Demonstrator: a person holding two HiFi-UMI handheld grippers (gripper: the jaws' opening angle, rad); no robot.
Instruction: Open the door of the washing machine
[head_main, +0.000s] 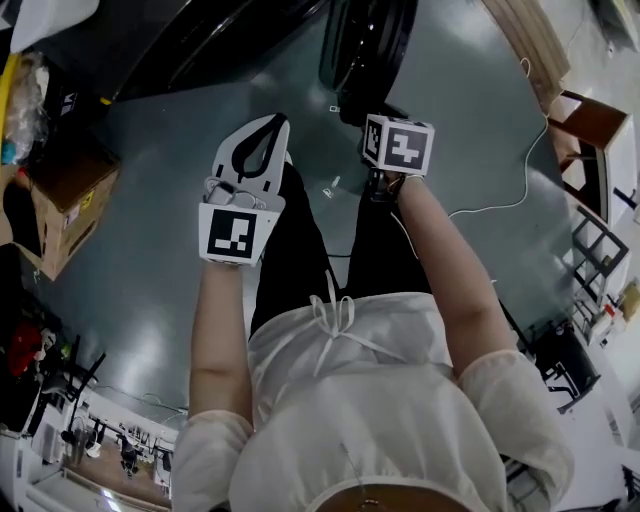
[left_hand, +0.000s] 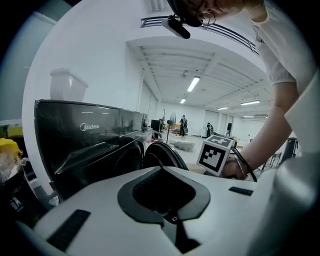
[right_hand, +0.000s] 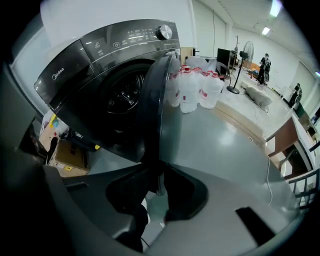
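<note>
The dark grey washing machine (right_hand: 107, 60) stands with its round door (right_hand: 156, 105) swung out, seen edge-on in the right gripper view. My right gripper (right_hand: 156, 176) points steeply down and is shut on the door's lower rim, which runs in between its black pads. In the head view its marker cube (head_main: 398, 145) sits just below the door (head_main: 365, 45). My left gripper (head_main: 272, 122) hangs to the left of the door, shut with nothing in it. In the left gripper view its tips (left_hand: 161, 170) meet, and the machine (left_hand: 85, 142) and door (left_hand: 162, 154) lie beyond.
Several large water jugs (right_hand: 196, 87) stand on the floor beside the machine. A cardboard box (head_main: 72, 195) lies left of me, and a white cable (head_main: 500, 200) runs across the grey floor at the right. My legs are directly below the grippers.
</note>
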